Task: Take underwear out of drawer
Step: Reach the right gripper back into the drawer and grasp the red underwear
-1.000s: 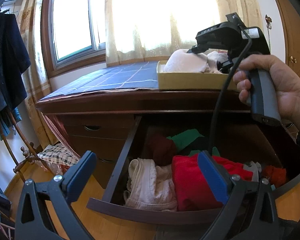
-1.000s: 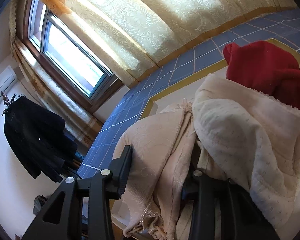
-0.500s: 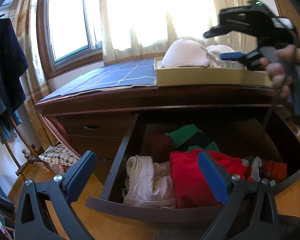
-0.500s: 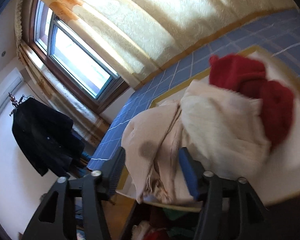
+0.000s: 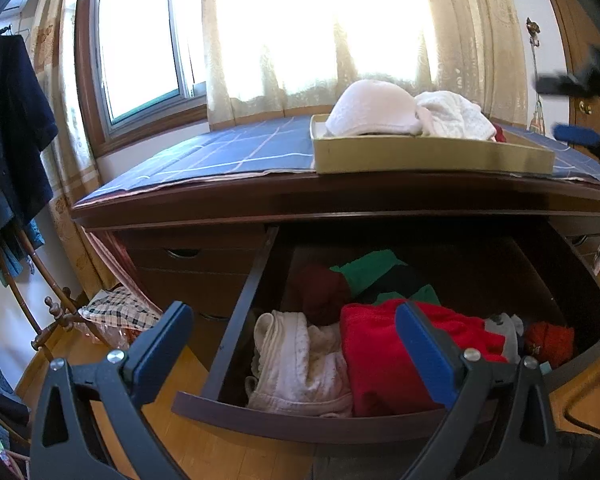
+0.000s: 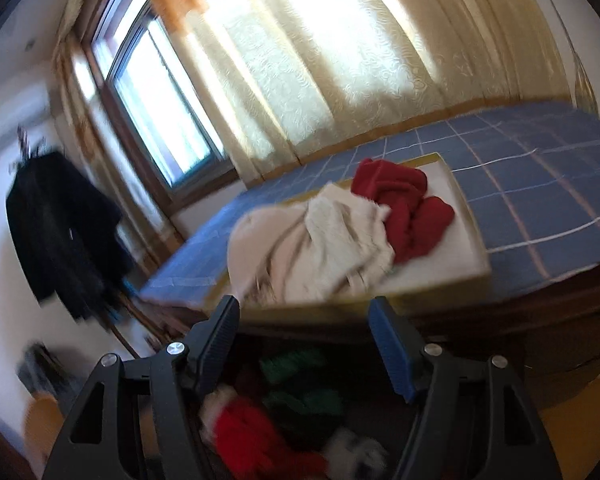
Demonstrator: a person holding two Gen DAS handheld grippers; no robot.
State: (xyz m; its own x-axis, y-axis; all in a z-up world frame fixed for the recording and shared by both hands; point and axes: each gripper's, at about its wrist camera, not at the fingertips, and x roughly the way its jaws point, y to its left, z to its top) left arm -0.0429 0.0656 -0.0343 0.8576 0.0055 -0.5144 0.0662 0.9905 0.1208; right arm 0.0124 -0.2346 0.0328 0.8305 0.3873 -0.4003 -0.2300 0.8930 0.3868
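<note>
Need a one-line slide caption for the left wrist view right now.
Open left gripper hovers before the open drawer of folded underwear; cream garments sit in the tray on top.

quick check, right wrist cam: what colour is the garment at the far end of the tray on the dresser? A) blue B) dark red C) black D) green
B: the dark red garment lies in the tray beyond the cream garments; green pieces show only down in the open drawer.

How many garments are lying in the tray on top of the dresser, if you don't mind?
3: a pinkish-white one at the tray's left end, a cream one in the middle, a dark red one at right. Others may be hidden underneath.
</note>
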